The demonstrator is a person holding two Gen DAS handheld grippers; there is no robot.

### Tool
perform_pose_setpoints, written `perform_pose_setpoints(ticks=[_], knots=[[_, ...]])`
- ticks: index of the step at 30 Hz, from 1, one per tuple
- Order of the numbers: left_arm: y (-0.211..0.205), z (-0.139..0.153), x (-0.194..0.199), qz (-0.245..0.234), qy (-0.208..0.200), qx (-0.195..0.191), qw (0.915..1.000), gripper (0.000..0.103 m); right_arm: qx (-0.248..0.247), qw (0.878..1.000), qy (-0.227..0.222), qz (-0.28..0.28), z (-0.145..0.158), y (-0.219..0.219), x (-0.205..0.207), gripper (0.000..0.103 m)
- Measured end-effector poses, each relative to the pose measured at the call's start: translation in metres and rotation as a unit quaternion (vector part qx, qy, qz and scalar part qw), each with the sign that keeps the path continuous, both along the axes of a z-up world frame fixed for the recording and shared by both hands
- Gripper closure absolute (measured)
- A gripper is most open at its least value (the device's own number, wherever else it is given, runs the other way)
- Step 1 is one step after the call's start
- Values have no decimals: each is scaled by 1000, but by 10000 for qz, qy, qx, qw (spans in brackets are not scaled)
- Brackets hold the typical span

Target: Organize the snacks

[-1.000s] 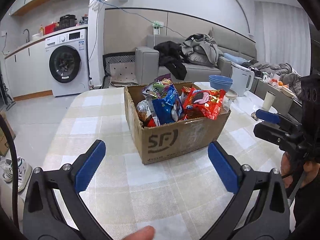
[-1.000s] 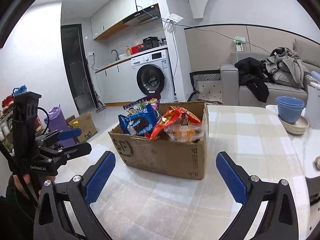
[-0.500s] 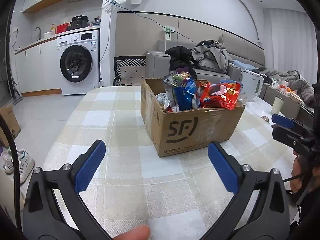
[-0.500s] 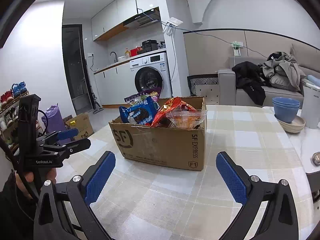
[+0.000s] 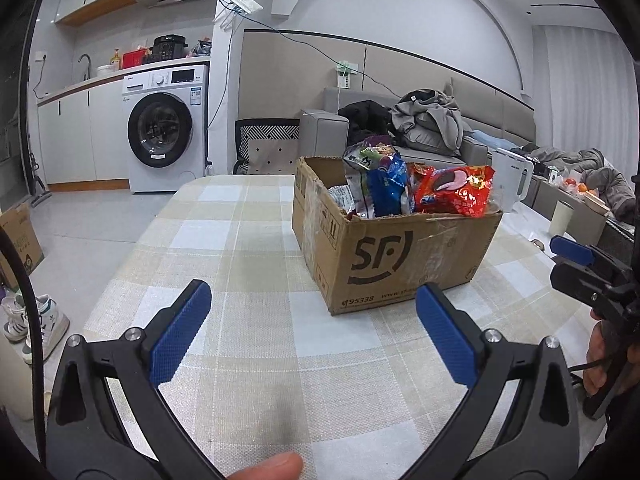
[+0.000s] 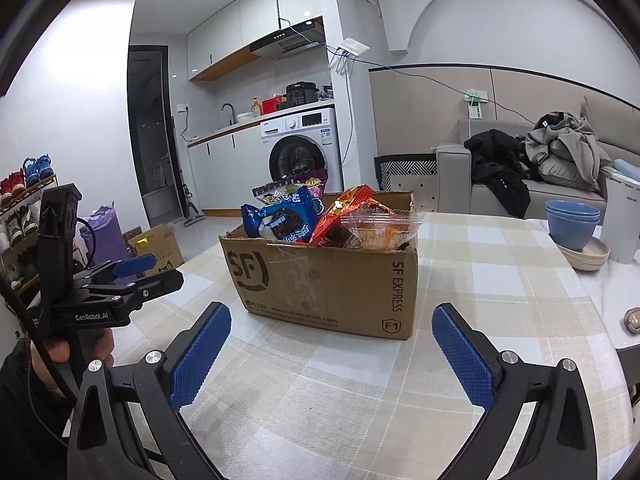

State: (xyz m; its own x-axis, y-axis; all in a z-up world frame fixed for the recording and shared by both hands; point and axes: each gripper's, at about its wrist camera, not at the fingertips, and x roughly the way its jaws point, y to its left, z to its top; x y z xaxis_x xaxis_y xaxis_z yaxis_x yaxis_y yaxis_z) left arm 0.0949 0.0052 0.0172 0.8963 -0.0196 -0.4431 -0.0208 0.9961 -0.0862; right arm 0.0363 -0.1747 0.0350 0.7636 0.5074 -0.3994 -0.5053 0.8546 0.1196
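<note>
Standing on: the checked surface (image 5: pixel 256 248), an open cardboard box (image 5: pixel 400 256) printed "SF" sits right of centre in the left wrist view and centre in the right wrist view.
Box contents: snack packets stand upright and poke above the rim, packed close together.
Blue packet: a blue cookie packet (image 6: pixel 280 222) leans at the left side of the box in the right wrist view.
Red packet: a red wrapper (image 5: pixel 454 194) fills the right part of the box in the left wrist view, touching the blue one.
Clear packet: a clear bag with orange contents (image 6: pixel 378 230) lies at the near right rim.
Far packets: a purple-topped bag (image 6: pixel 298 182) rises behind the blue packet.
Left gripper: left gripper (image 5: pixel 312 334), fingers spread wide and grasping nothing, near side of the box.
Right gripper: right gripper (image 6: pixel 332 354), fingers likewise parted and empty, box just beyond them.
Bowls: stacked blue bowls (image 6: pixel 572 224) rest on beige dishes at the far right of the surface, well apart from the box.
</note>
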Motion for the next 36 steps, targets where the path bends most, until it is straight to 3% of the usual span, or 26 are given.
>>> perform_pose_setpoints(ticks=[36], knots=[[-3,-11,8,-40,-35,31,10000,1,165,9997,-2,-199,-3,-11,2,0]])
